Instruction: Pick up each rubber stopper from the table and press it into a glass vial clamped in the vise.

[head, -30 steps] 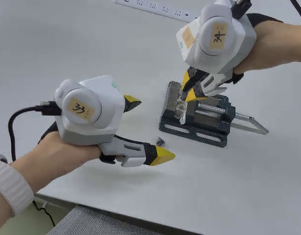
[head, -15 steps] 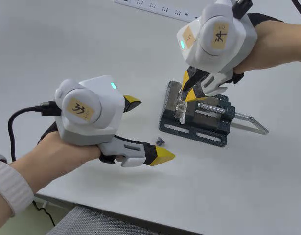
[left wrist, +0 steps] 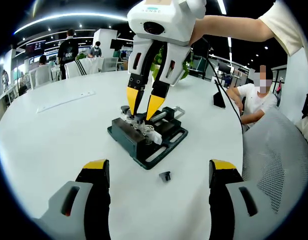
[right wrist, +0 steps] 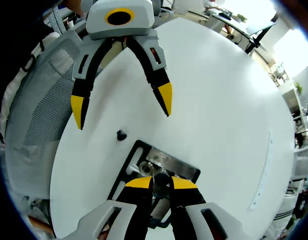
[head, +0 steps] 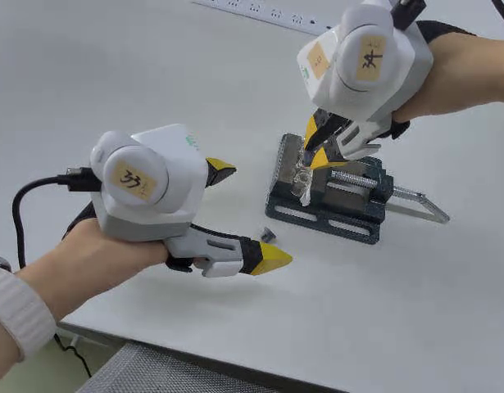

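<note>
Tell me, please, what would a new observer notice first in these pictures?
First, the right tool, closed on a dark stopper directly above the black vise on the white table. Then the left tool, wide open, hovering in the foreground, with a loose stopper lying on the table just ahead of it.
</note>
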The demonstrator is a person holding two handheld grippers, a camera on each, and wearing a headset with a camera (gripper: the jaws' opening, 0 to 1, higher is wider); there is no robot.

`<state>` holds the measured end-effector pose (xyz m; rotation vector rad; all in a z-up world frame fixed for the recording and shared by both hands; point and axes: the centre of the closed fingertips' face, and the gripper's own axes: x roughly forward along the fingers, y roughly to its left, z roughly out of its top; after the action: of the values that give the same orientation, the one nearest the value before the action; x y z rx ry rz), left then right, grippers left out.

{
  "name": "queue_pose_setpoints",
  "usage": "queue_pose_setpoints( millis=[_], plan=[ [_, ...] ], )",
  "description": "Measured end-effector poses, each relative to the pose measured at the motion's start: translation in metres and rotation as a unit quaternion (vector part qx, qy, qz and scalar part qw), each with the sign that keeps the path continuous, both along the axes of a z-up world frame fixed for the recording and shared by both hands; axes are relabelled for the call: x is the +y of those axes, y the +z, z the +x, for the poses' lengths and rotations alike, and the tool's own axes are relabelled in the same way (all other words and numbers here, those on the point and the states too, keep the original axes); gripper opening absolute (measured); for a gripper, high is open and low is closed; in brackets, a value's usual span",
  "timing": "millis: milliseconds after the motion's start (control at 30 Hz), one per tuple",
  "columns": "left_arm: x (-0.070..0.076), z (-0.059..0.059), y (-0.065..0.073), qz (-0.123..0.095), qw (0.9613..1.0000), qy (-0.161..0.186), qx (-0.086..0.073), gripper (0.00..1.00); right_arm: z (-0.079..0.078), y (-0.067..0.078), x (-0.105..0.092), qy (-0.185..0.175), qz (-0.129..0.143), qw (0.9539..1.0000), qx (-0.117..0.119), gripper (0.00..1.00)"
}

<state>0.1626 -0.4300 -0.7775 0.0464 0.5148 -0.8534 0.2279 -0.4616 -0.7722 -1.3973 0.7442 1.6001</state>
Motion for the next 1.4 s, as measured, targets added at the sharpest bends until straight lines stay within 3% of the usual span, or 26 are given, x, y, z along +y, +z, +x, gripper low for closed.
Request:
queue_pose_setpoints(
  millis=[433, 733, 967, 1033, 1400],
  plan=[
    [0.001, 0.0, -0.001, -0.001, 1.0, 0.001, 0.001, 0.8, 0.002, 0.0, 0.0, 0.0, 0.002, 1.0, -0.001, 0.12],
    [0.0, 0.0, 0.001, -0.001, 1.0, 0.0, 0.0, 0.8, -0.001, 0.003, 0.0, 0.004, 0.002, 1.0, -0.001, 0.2],
    [0.002, 0.002, 0.002, -0.002, 1.0, 0.003, -0.003, 0.8, -0.003, 0.013, 0.002, -0.014, 0.021, 0.9994, 0.022, 0.2],
    [0.003, 0.003, 0.002, -0.001, 1.0, 0.003, -0.005, 0.8, -0.006, 0.016, 0.002, -0.025, 0.027, 0.9985, 0.039, 0.19],
    [0.006, 0.006, 0.003, 0.002, 1.0, 0.005, -0.005, 0.8, -0.004, 0.019, -0.001, -0.032, 0.023, 0.9978, 0.053, 0.11]
  ],
)
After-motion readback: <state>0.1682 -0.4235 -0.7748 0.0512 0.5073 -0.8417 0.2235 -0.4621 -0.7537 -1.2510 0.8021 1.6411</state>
